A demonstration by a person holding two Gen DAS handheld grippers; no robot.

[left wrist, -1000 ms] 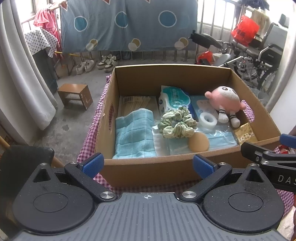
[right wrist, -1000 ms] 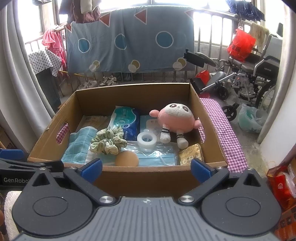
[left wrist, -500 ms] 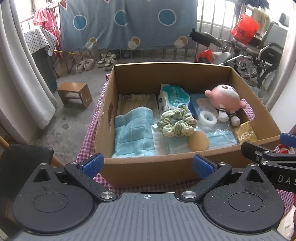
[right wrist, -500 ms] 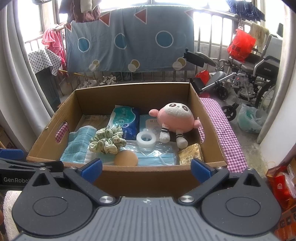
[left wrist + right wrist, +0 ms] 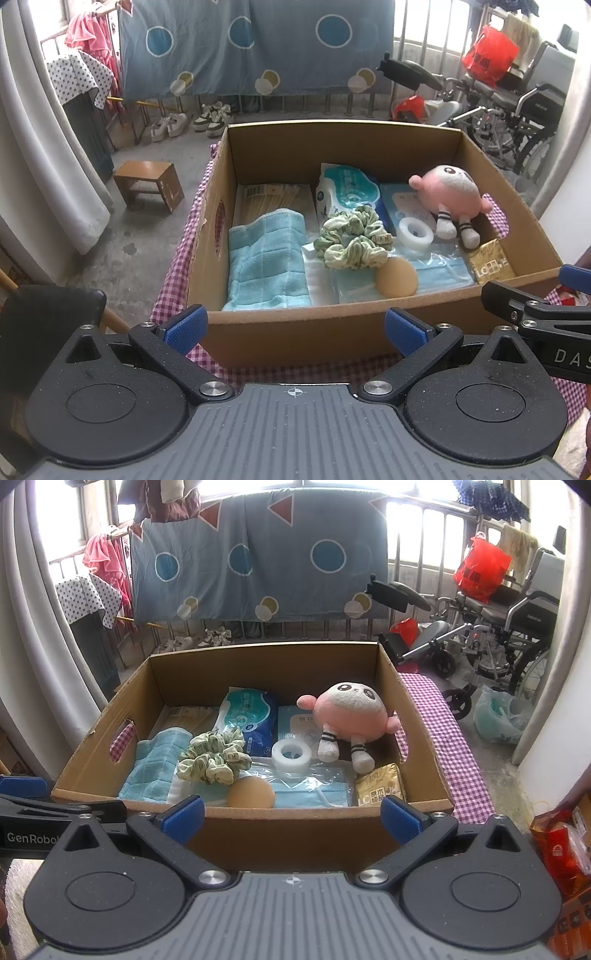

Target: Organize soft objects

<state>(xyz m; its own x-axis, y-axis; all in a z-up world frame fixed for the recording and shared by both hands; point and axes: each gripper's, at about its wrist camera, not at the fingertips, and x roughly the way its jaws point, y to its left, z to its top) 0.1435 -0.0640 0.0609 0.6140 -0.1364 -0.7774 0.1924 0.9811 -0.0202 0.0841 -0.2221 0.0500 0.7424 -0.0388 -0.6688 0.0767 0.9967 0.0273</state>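
Behind the cardboard box (image 5: 332, 343), a wheelchair (image 5: 517, 107)

The cardboard box's (image 5: 295, 332) near wall hides the front edge of the blue towel (image 5: 266, 258) and the round tan sponge (image 5: 251, 794). The right gripper (image 5: 535, 317) is cut off at the left view's edge. Print on the gold packet (image 5: 380, 784) is too small to read.

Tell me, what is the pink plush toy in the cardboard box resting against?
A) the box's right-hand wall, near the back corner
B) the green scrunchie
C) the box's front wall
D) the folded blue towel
A: the pink plush toy leans by the right wall of the cardboard box, well away from the blue towel and the green scrunchie.
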